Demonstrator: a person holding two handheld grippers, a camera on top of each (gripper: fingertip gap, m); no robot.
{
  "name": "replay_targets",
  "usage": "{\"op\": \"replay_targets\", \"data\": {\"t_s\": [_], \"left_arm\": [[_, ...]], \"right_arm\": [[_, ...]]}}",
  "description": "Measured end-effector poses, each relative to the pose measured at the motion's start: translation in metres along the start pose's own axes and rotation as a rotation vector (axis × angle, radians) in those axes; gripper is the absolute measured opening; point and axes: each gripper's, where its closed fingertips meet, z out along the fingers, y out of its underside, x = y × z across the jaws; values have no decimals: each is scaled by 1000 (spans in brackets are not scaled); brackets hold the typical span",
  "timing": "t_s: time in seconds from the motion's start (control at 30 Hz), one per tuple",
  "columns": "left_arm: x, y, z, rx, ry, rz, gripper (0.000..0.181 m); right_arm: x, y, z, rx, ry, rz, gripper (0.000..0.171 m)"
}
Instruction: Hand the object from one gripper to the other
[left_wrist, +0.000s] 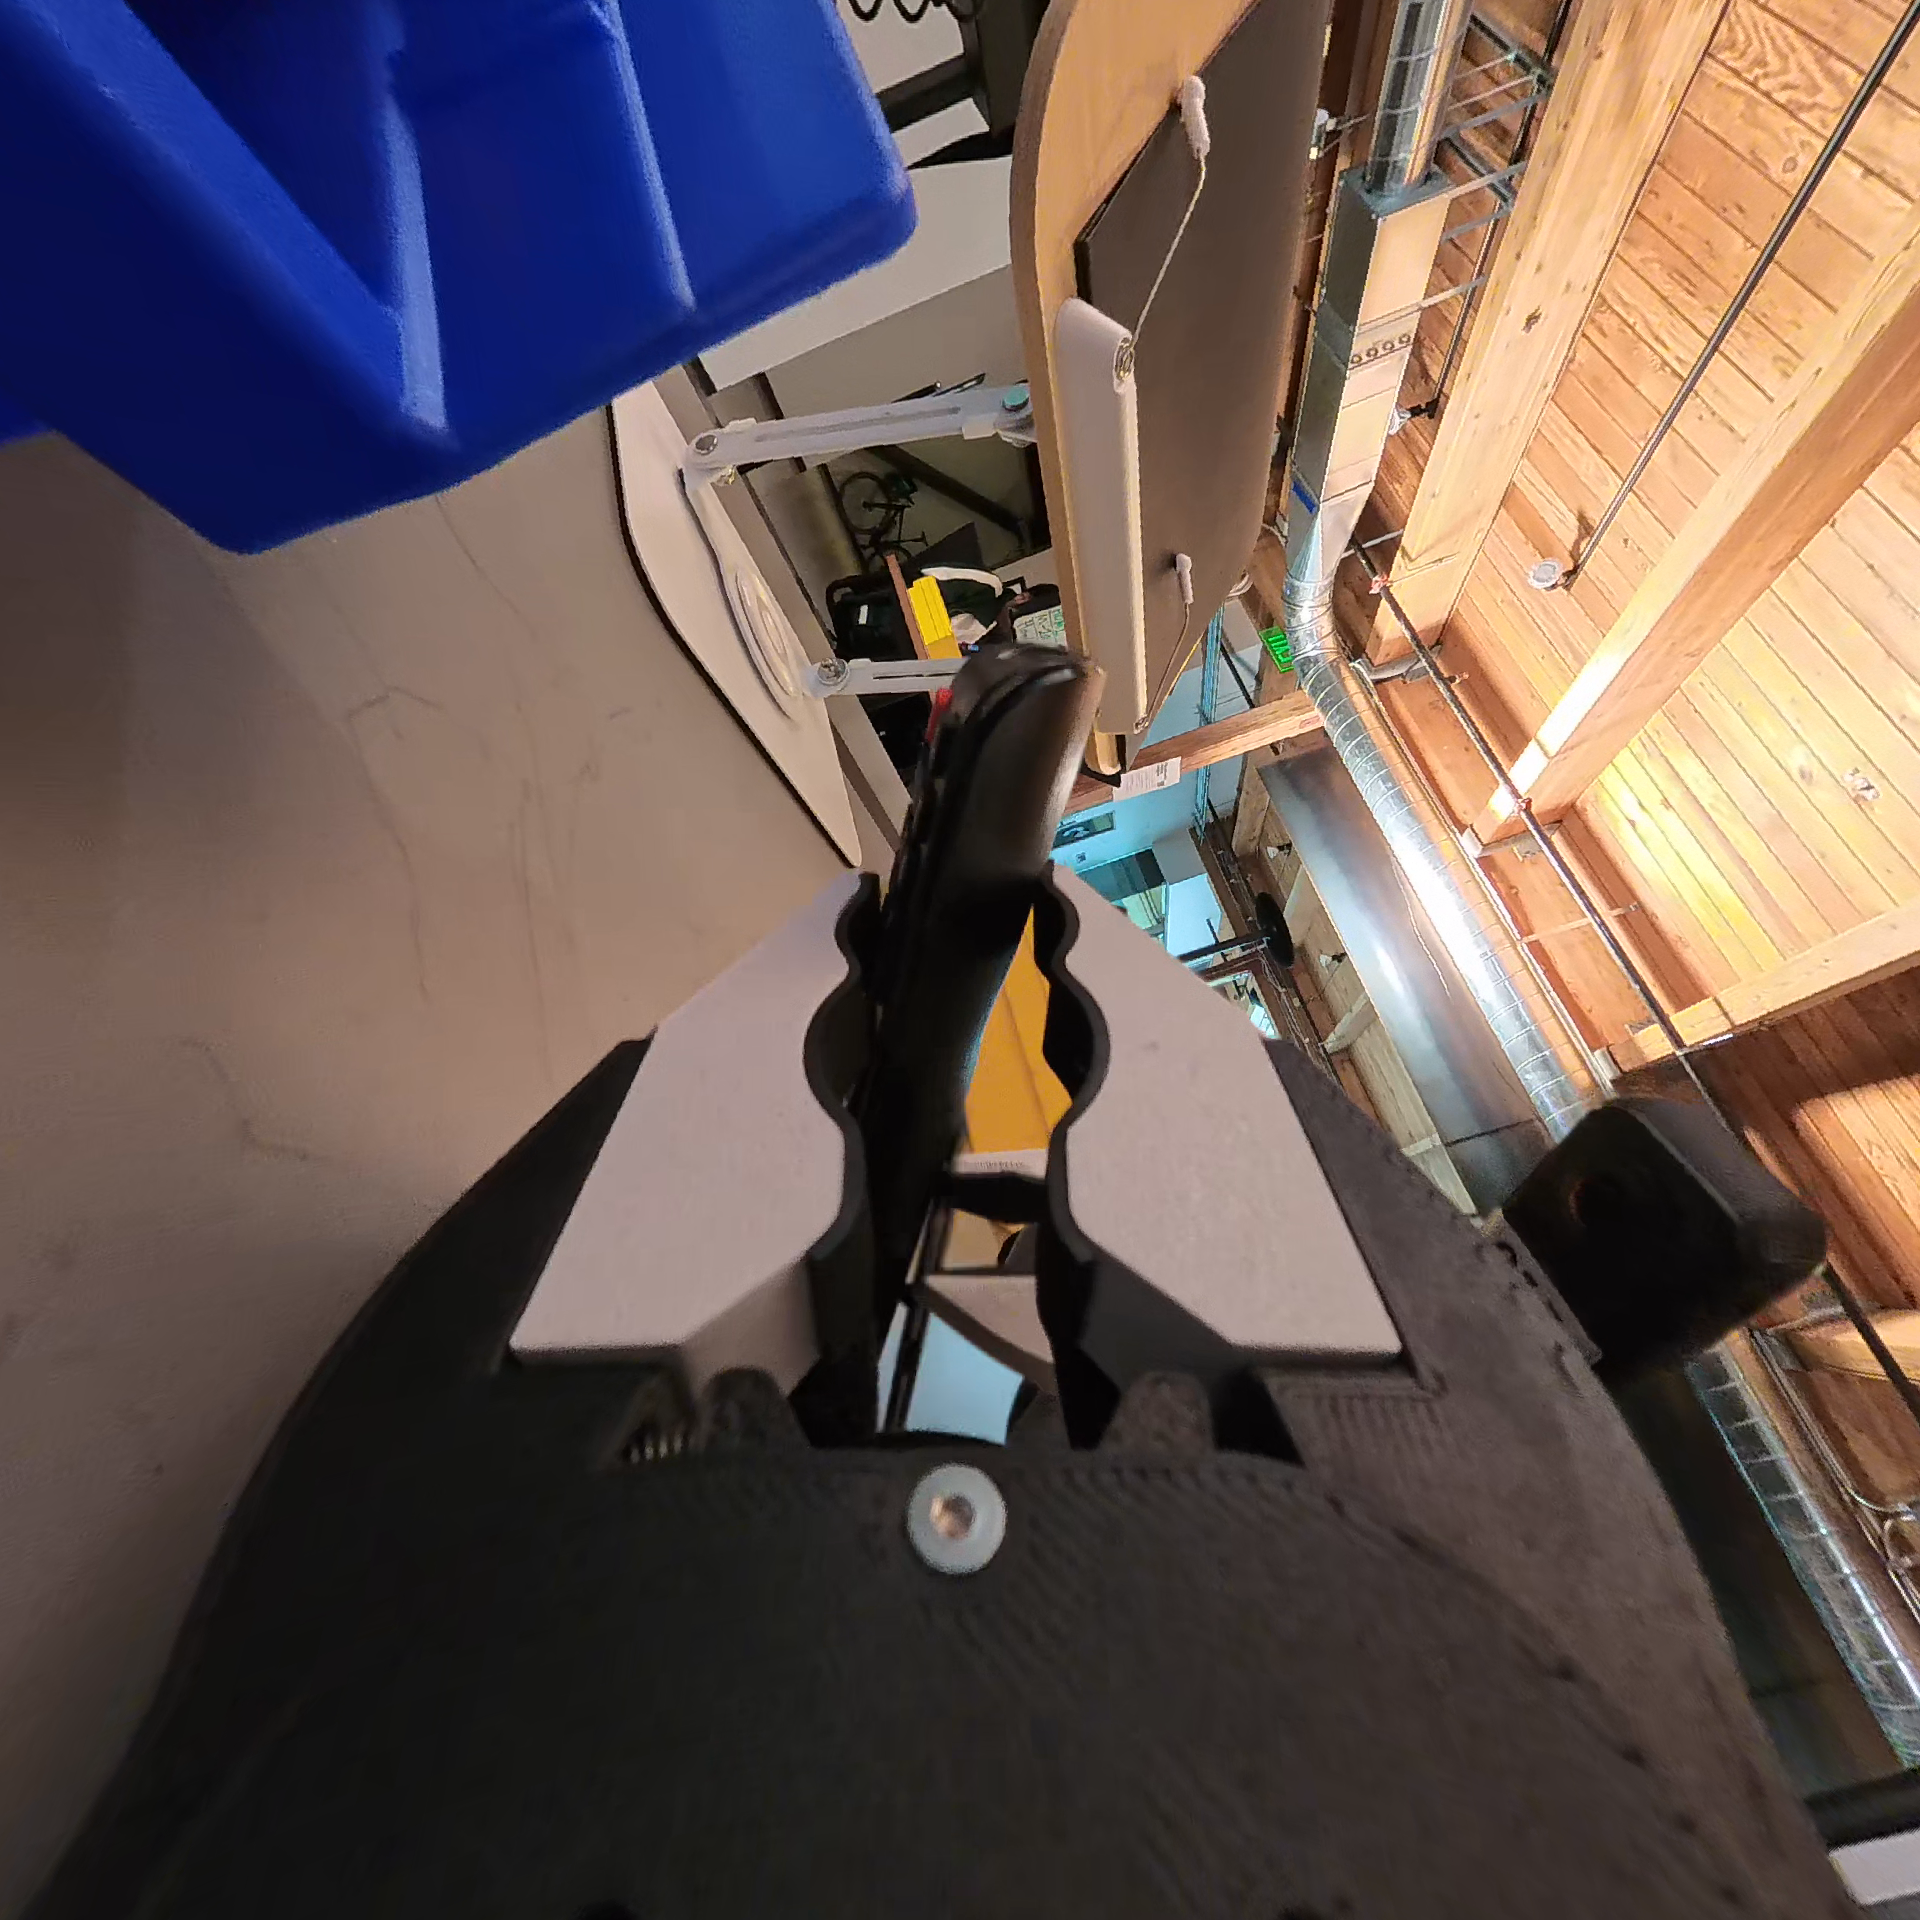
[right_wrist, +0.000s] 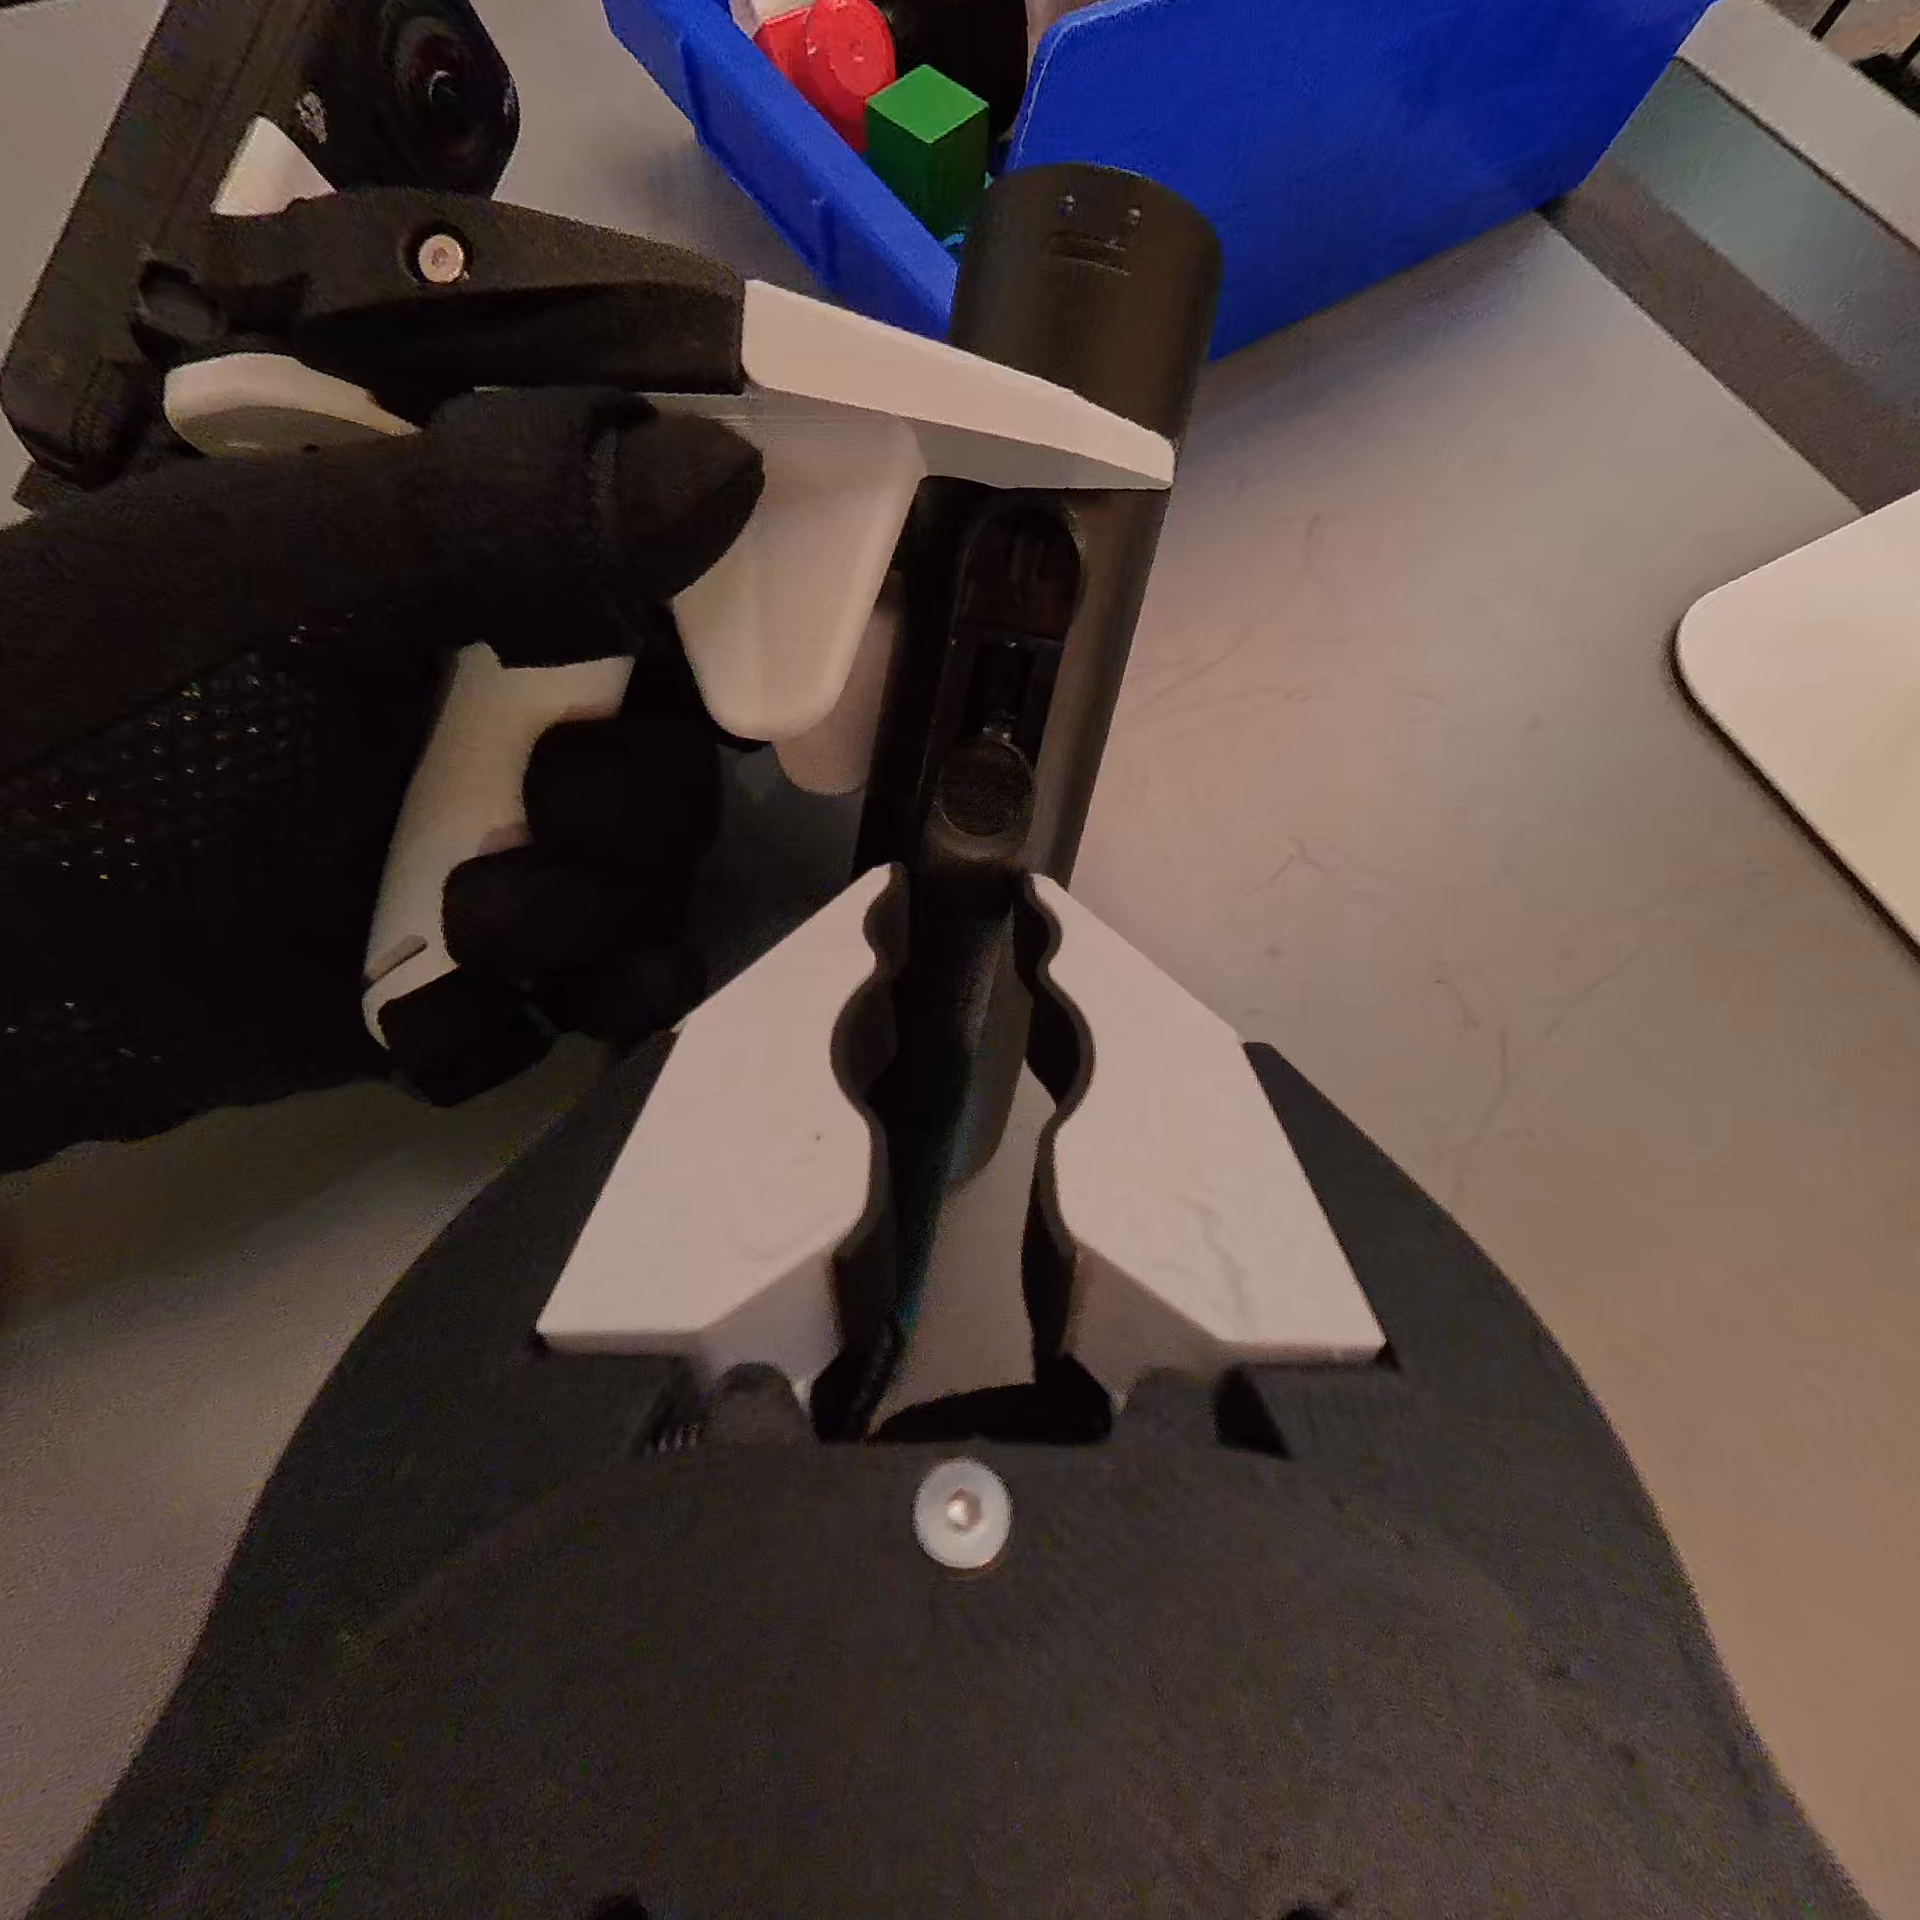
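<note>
While handing over, both holding on so nothing drops: black remote up over table, pinched by left gripper and right gripper.

Warm strip light glares off the ceiling right of the fingers; both views dim, soft-blurred, bowed at edges.
</note>
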Motion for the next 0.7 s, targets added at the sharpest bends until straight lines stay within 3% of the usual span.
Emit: {"op": "replay_targets", "data": {"t_s": [0.23, 0.33, 0.43, 0.57, 0.7], "left_arm": [[1, -1, -1, 7, 8, -4, 27], [1, -1, -1, 12, 7, 3, 27], [1, -1, -1, 9, 7, 1, 27], [1, -1, -2, 15, 9, 1, 27], [1, 0, -1, 14, 6, 0, 28]], "right_arm": [[2, 2, -10, 19, 10, -41, 23], [-1, 18, -14, -44, -20, -21, 39], [-9, 40, -17, -102, -26, -8, 41], [-17, 69, -24, -166, 9, -53, 36], [-19, 74, -25, -169, 28, -71, 21]]}}
